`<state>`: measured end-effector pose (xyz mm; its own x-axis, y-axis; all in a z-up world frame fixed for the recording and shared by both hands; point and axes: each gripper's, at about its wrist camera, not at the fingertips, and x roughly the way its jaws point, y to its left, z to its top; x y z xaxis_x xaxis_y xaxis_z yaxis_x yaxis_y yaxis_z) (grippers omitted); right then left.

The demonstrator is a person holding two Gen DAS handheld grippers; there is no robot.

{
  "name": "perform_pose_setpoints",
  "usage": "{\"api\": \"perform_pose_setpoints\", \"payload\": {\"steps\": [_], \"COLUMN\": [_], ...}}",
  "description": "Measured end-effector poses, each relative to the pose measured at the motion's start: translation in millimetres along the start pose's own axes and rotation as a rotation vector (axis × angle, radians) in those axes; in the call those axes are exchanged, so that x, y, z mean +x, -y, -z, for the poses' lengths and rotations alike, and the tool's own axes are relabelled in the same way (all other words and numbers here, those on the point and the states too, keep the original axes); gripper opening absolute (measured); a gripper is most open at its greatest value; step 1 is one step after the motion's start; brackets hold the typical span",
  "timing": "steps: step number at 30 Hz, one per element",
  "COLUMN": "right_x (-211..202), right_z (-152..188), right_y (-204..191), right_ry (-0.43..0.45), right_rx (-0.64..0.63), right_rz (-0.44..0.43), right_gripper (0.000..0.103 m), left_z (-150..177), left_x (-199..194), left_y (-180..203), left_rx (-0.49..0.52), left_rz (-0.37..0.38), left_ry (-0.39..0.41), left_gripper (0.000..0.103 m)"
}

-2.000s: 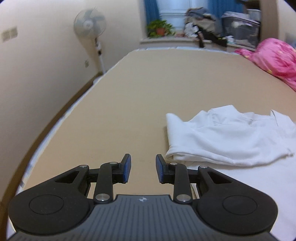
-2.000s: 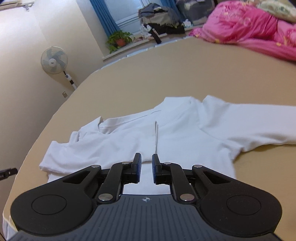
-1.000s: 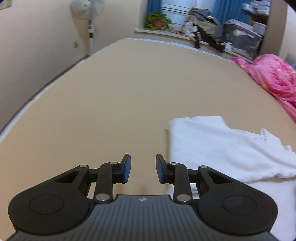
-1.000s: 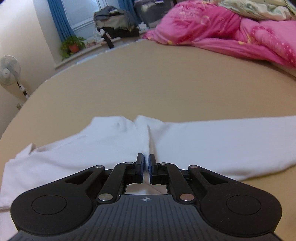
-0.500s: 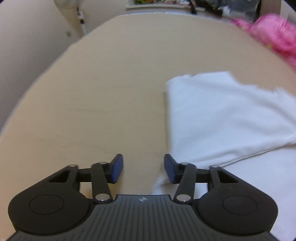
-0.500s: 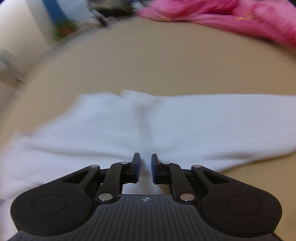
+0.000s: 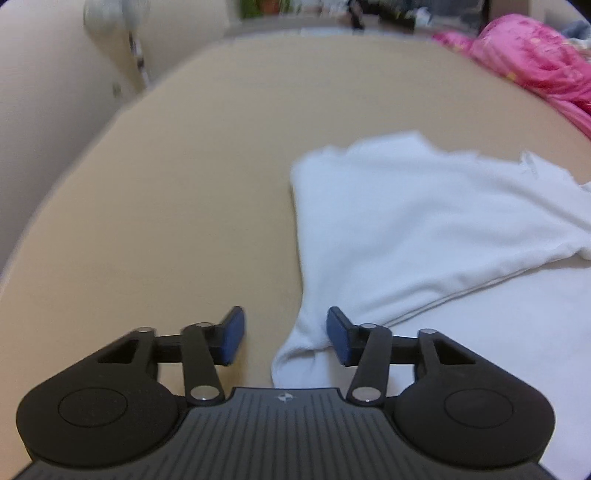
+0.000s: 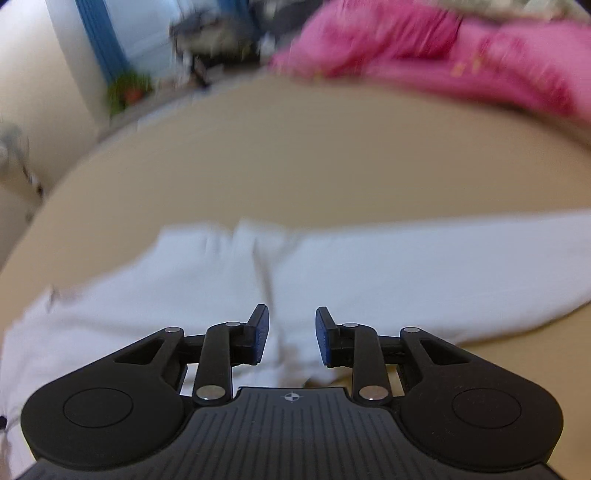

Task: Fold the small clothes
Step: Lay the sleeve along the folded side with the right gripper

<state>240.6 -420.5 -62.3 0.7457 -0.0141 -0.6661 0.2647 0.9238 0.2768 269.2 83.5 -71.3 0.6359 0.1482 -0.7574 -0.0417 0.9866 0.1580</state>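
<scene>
A white long-sleeved garment [image 7: 424, 221] lies partly folded on the tan bed surface [image 7: 184, 166]. In the left wrist view its left sleeve is folded over the body, and a lower corner of cloth [image 7: 295, 354] lies between the fingers of my left gripper [image 7: 285, 338], which is open wide and empty. In the right wrist view the garment [image 8: 332, 273] spreads across the frame, with a sleeve reaching right. My right gripper [image 8: 291, 335] is open just over the cloth, holding nothing. The view is blurred.
A pink quilt [image 8: 443, 55] lies along the far right of the bed; it also shows in the left wrist view [image 7: 535, 55]. A standing fan [image 7: 107, 22] is by the left wall. A windowsill with a plant [image 8: 125, 88] and piled things lies beyond the bed.
My right gripper was shut on the shirt and has opened, letting the cloth go. My left gripper has opened wider and come down over the garment's lower left corner.
</scene>
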Motion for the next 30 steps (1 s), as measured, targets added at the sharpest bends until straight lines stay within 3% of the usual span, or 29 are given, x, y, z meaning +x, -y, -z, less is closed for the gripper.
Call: {"api": "perform_pose_setpoints", "payload": {"steps": [7,11,14,16,19,21,22,24,30], "right_x": [-85.8,-107.8,-112.7,-121.1,-127.7,-127.2,-128.0,-124.9,-107.8], "right_z": [-13.5,15.3,23.3,28.0,35.5,40.6,42.0,44.3,42.2], "right_y": [65.6,120.7,158.3,176.9,208.9,226.1,238.1,254.0,289.4], "right_ry": [0.115,0.129,0.103,0.116,0.132,0.149,0.165,0.185,0.232], "right_rx": [0.116,0.241,0.335,0.344,0.406,0.476,0.519,0.576,0.679], "right_rz": [0.028,0.099,0.120,0.144,0.171,0.181,0.184,0.181,0.197], "right_gripper": [0.040,0.040,0.040,0.040,0.040,0.036,0.024,0.011,0.014], "left_z": [-2.7,21.1,46.9,69.9,85.1,81.0,77.6,71.4,55.7], "left_x": [-94.8,-155.7,-179.5,-176.3,-148.5,-147.8,-147.3,-139.6,-113.8], "left_y": [-2.3,-12.0,-16.1,-26.3,-14.8,-10.2,-6.8,-7.1,-4.1], "left_rx": [0.021,0.001,0.010,-0.010,0.012,0.013,0.016,0.002,-0.046], "left_rz": [0.044,0.113,0.122,0.099,0.006,0.003,-0.007,-0.021,0.027], "left_ry": [0.208,0.260,0.280,0.267,0.108,0.138,0.163,0.173,0.116], "left_gripper": [0.052,0.056,0.065,0.065,0.057,0.057,0.057,0.058,0.058]}}
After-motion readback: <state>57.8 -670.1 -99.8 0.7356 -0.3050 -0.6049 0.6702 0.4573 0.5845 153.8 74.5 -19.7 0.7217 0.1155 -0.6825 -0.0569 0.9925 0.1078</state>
